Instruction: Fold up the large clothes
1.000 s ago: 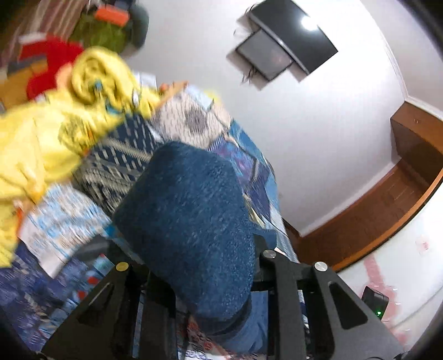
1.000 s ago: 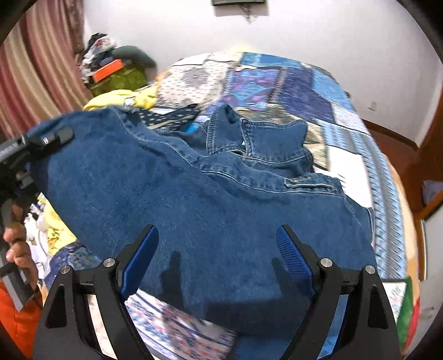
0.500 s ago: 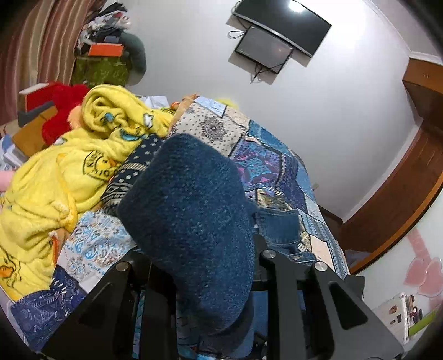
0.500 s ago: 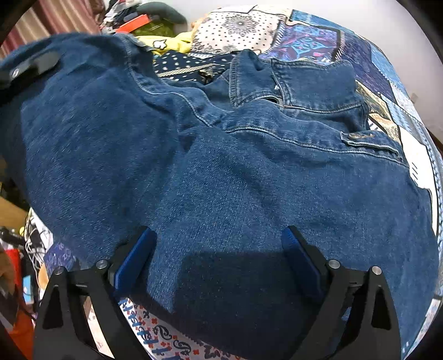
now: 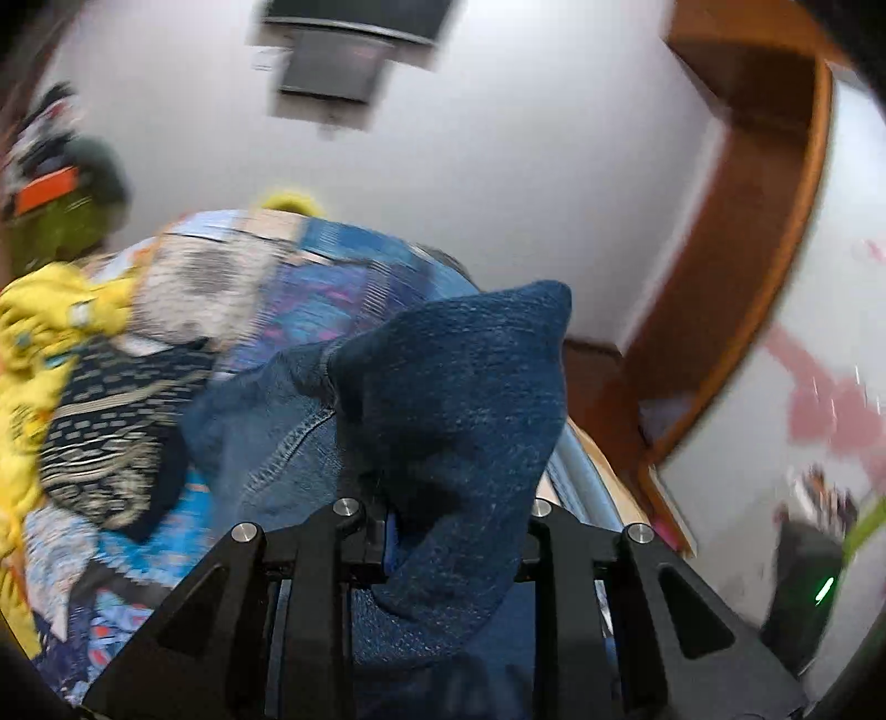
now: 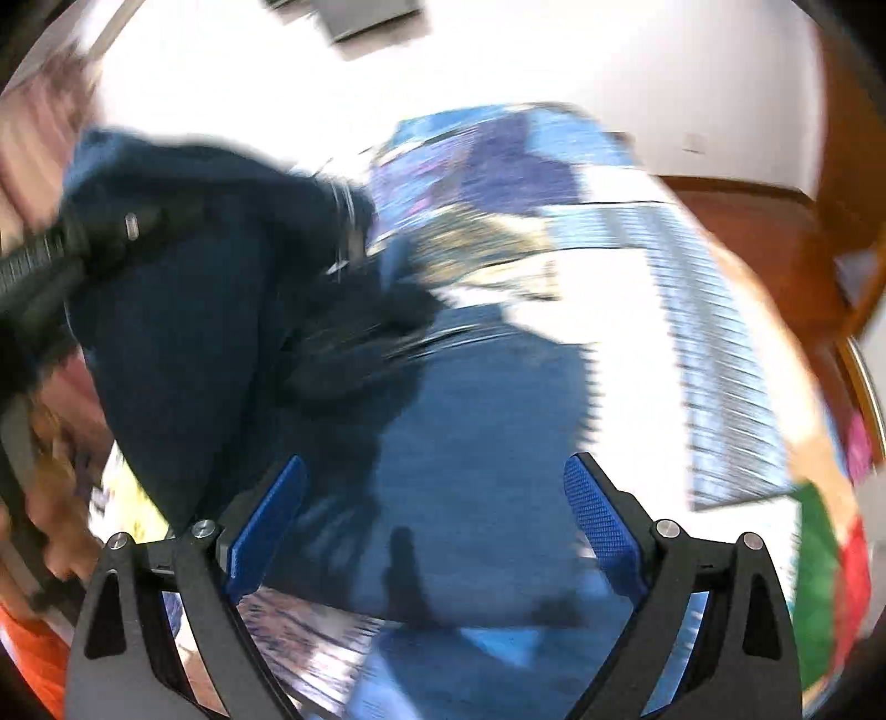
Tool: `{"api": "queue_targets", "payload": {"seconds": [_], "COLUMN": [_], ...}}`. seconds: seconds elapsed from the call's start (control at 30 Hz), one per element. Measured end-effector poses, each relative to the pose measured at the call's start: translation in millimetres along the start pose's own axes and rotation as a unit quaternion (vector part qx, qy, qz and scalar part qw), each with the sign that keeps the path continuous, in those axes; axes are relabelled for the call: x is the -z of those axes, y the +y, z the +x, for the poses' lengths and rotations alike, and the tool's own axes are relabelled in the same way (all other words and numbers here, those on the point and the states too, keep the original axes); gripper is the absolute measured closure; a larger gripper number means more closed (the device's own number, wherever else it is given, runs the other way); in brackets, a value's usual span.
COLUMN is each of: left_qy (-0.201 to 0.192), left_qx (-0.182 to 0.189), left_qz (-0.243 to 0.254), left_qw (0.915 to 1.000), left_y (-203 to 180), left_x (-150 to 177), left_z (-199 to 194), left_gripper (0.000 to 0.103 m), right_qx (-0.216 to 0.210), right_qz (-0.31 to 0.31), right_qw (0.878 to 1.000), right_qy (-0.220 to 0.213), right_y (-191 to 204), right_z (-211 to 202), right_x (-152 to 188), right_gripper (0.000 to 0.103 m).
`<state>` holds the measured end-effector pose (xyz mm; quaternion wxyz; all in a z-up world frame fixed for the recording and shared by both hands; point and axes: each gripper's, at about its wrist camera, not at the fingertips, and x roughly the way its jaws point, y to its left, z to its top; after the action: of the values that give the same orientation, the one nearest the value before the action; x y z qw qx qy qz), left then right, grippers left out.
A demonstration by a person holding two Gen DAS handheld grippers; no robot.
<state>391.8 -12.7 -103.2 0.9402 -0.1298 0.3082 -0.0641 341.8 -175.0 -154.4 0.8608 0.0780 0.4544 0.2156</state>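
Note:
A blue denim jacket [image 6: 487, 443] lies on the patchwork bedspread [image 6: 692, 310]. My left gripper [image 5: 454, 531] is shut on a fold of the denim jacket [image 5: 459, 399] and holds it raised over the rest of the garment. In the right wrist view the left gripper [image 6: 83, 243] shows at the upper left with the lifted dark fold hanging from it. My right gripper [image 6: 437, 526] is open and empty, its blue pads [image 6: 603, 526] spread just above the flat part of the jacket. Both views are motion-blurred.
A yellow blanket [image 5: 33, 332] and a dark patterned cloth [image 5: 111, 432] lie on the bed's left side. A wooden floor and door frame [image 5: 736, 310] are to the right. A TV [image 5: 354, 33] hangs on the white wall.
My left gripper has swung to the right carrying the denim fold across the jacket. My right gripper has pulled back and tilted up, still open. Both views have become blurred.

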Motion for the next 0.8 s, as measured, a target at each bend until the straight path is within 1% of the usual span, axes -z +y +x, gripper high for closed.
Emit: {"api": "queue_targets", "payload": {"seconds": [0.07,0.1,0.13,0.2,0.23,0.3,0.37,0.43,0.47,0.5,0.53,0.6,0.63,0.73,0.8], "left_qy": [0.029,0.05,0.063,0.102,0.116,0.151,0.15,0.152,0.164,0.178,0.186,0.184,0.182,0.17,0.152], "left_qx": [0.005,0.0,-0.004,-0.008,-0.008,-0.007,-0.017,-0.018,-0.003,0.017,0.039,0.052,0.051,0.044,0.03], "left_qz": [0.056,0.093,0.114,0.166,0.179,0.217,0.248,0.265,0.258,0.246,0.232,0.223,0.22,0.205,0.198], "left_qw": [0.998,0.9944,0.9915,0.9808,0.977,0.9644,0.9571,0.9521,0.9522,0.9525,0.9539,0.956,0.957,0.963,0.9679], "left_y": [-35,-53,-63,-82,-86,-95,-101,-104,-104,-106,-104,-100,-102,-90,-77], "left_x": [19,35,46,78,88,113,125,128,127,128,125,121,120,111,102], "left_z": [22,34,41,56,60,69,67,62,59,56,51,38,30,6,-5], "left_gripper": [0.081,0.081,0.081,0.081,0.081,0.08,0.076,0.066,0.049,0.037,0.035,0.033,0.033,0.032,0.027], "right_qx": [0.021,0.032,0.044,0.066,0.074,0.081,0.086,0.089,0.089,0.089,0.089,0.09,0.09,0.086,0.08], "right_qz": [0.039,0.054,0.07,0.096,0.108,0.124,0.135,0.139,0.137,0.134,0.131,0.116,0.11,0.084,0.068], "right_qw": [0.999,0.998,0.996,0.993,0.991,0.989,0.987,0.986,0.986,0.987,0.987,0.989,0.99,0.992,0.994], "right_qy": [-0.014,-0.019,-0.022,-0.025,-0.025,-0.023,-0.021,-0.019,-0.018,-0.017,-0.017,-0.017,-0.019,-0.031,-0.038], "right_y": [-31,-44,-59,-85,-96,-111,-122,-125,-124,-123,-122,-116,-113,-98,-87], "right_z": [-16,-23,-30,-41,-45,-51,-55,-58,-62,-65,-67,-71,-71,-75,-78], "right_x": [2,5,6,13,17,25,30,35,39,40,42,42,41,35,31], "right_gripper": [0.01,0.01,0.01,0.01,0.01,0.01,0.01,0.01,0.01,0.01,0.01,0.01,0.01,0.01,0.01]}}
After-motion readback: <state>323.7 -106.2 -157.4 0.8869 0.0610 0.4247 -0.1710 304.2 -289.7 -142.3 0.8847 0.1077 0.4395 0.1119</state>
